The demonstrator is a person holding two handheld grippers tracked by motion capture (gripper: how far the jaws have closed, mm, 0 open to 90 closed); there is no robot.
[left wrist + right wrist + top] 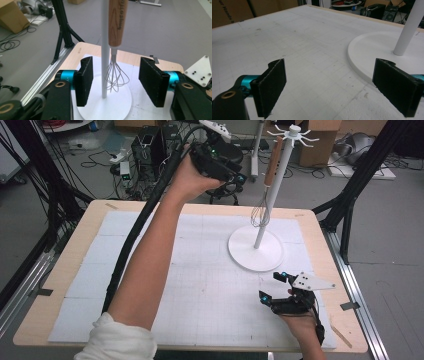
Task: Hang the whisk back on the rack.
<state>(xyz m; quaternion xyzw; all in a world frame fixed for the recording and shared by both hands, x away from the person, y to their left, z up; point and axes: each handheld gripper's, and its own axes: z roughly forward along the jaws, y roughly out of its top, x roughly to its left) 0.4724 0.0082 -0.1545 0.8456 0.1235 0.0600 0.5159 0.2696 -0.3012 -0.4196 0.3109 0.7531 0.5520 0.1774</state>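
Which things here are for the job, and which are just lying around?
For the job, as far as I can judge:
- whisk, hanging from the stand
- white hook stand
- left gripper, open, lined up with the whisk
- right gripper, open, low over the table

Just lying about:
- cardboard boxes on the floor
- floor cables
- black equipment case

Both grippers [235, 170] [272, 287] agape (left raised)

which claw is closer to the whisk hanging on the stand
Left. The left claw is raised beside the whisk, open jaws facing it. The right claw sits low over the table, below the stand's base, well away.
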